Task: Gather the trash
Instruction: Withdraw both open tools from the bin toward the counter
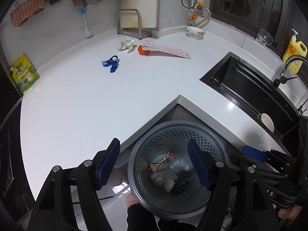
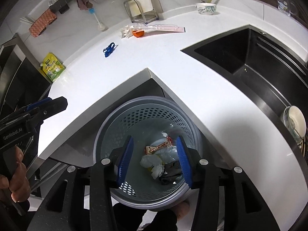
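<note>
A grey perforated trash basket stands on the floor in the counter's inner corner. It holds a red snack wrapper, crumpled clear plastic and dark scraps. My left gripper is open and empty above the basket. My right gripper is open and empty over it too. On the white counter lie a crumpled tissue, an orange peel, a pink packet and a blue plastic piece.
A black sink with a bowl lies to the right. A yellow-green pouch leans at the counter's left end. A patterned bowl, a metal rack, a glass mug and a yellow soap bottle stand at the back.
</note>
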Demonstrator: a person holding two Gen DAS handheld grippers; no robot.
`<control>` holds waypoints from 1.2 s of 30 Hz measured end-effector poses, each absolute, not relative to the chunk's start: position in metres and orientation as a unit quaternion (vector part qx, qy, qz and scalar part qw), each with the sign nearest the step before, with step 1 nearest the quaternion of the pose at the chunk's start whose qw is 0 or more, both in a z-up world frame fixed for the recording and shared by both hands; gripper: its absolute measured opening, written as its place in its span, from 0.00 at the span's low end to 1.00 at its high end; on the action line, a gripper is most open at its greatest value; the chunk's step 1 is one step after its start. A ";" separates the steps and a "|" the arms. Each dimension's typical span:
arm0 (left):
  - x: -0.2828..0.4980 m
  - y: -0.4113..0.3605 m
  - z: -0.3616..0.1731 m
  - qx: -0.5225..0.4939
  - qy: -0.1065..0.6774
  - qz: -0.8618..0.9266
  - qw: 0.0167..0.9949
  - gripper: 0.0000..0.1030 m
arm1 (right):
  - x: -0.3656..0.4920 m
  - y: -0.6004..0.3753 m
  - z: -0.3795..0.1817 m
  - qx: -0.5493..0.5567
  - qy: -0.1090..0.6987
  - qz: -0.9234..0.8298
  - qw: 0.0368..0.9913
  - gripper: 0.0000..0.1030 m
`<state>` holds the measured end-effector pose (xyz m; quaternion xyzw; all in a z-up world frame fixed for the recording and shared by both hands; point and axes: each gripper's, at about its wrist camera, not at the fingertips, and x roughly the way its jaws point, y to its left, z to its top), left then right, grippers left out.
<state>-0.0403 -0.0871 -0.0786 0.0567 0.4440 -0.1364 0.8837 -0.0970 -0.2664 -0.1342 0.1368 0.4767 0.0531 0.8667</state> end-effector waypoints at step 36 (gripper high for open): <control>0.092 -0.047 -0.048 0.016 0.402 -0.048 0.914 0.82 | 0.047 -0.283 -0.085 0.001 0.396 0.030 0.918 0.64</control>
